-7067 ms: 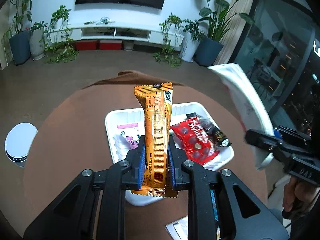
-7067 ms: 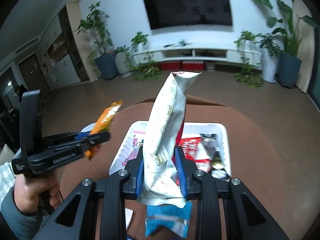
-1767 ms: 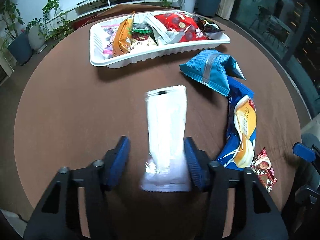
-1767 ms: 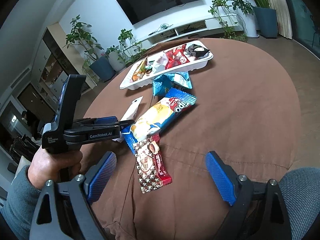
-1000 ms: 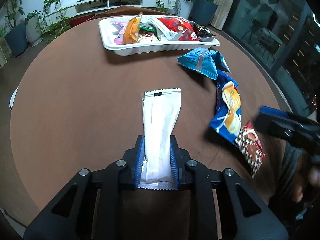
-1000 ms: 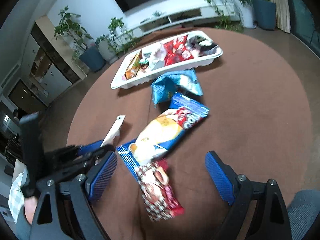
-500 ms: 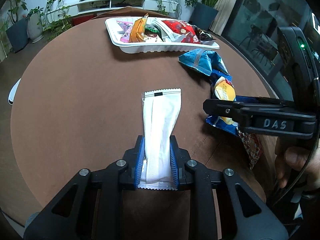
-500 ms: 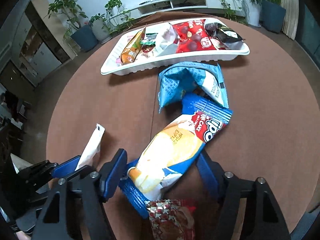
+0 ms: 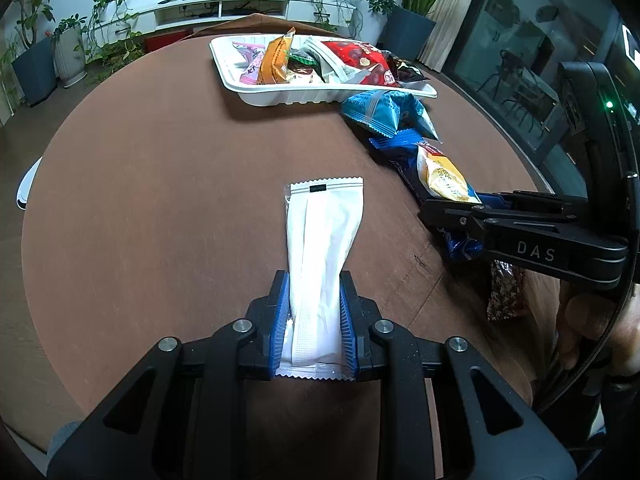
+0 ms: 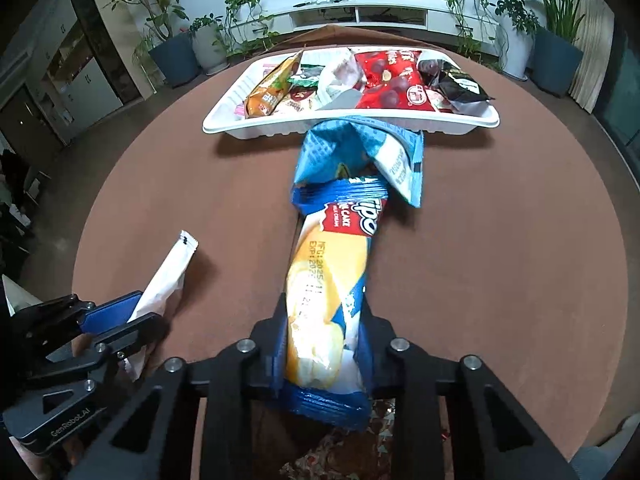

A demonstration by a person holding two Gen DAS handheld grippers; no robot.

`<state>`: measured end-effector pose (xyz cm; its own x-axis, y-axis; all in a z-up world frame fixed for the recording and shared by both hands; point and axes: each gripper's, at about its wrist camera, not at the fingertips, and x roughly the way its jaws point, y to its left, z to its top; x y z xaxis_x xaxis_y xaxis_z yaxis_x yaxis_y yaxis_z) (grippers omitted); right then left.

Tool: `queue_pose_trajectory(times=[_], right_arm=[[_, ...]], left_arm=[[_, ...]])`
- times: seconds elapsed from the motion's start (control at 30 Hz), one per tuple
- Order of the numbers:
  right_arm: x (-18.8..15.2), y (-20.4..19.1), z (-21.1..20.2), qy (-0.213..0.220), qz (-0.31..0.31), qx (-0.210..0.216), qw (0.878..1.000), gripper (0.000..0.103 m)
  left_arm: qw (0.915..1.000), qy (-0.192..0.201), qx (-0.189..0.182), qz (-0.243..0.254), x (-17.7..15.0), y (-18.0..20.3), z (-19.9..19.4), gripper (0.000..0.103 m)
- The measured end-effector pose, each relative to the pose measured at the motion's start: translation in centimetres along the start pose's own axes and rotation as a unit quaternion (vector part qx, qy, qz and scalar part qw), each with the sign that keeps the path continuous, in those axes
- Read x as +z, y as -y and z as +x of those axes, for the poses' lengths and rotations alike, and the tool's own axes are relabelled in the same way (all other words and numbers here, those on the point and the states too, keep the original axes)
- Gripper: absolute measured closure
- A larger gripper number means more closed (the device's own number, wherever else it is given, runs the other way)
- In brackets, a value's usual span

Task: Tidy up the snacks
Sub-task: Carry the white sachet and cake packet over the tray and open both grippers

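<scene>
My left gripper [image 9: 314, 312] is shut on the near end of a long white snack packet [image 9: 322, 236] that lies on the round brown table; the packet also shows in the right wrist view [image 10: 166, 272]. My right gripper [image 10: 322, 340] is shut on the near end of a blue and yellow cake packet [image 10: 334, 264], also seen in the left wrist view [image 9: 438, 176]. A white tray [image 10: 256, 130] at the far side holds several snack packets. A crumpled light-blue bag [image 10: 360, 152] lies between the tray and the cake packet.
A small red-brown patterned packet [image 9: 506, 292] lies under my right gripper near the table's near edge. The brown table [image 9: 160, 184] is round; its edge drops off to the right. Plants and a TV cabinet stand beyond.
My right gripper has closed on the blue and yellow cake packet; half a second ago its jaws were open around it. My left gripper still holds the white packet.
</scene>
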<state>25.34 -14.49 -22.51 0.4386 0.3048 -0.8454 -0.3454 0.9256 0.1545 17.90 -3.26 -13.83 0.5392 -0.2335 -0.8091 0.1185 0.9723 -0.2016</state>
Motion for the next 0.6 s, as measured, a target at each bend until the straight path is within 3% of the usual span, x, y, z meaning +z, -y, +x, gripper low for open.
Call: queue_pose_trajectory(times=[0.27, 0.6], right_arm=[[-0.5, 0.9, -1.8, 0.014, 0.043, 0.053, 0.998, 0.073], [-1.7, 0.2, -3.9, 0.011, 0.054, 0.117, 0.992, 0.073]], left_arm=[[0.9999, 0.002, -0.008, -0.008, 0.0, -0.2, -0.1, 0.081], [0.9992, 0.007, -0.035, -0.017, 0.2, 0.1, -0.8, 0.081]])
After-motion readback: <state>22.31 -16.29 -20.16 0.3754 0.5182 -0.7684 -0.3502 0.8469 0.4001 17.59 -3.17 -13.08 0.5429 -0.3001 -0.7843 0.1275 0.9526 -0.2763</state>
